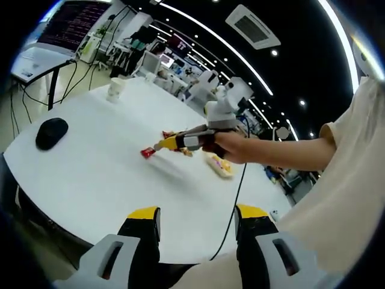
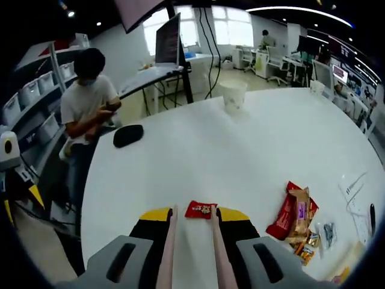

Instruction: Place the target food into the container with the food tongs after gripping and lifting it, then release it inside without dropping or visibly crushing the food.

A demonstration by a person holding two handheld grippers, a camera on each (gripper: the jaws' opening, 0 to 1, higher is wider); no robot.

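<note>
Your right gripper [image 2: 191, 218] sits low over the near edge of the round table [image 2: 252, 150], with the food tongs [image 2: 171, 247] running forward between its jaws. A small snack packet [image 2: 200, 209] lies on the table at the tong tips. To its right lies a pile of snack packets [image 2: 298, 220], with papers [image 2: 355, 186] beyond it near the edge. A paper cup [image 2: 233, 96] stands at the far side; a computer mouse [image 2: 128, 135] lies far left. A person [image 2: 87, 108] stands off the table's left edge. Your left gripper [image 1: 195, 220] hangs off the near rim.
</note>
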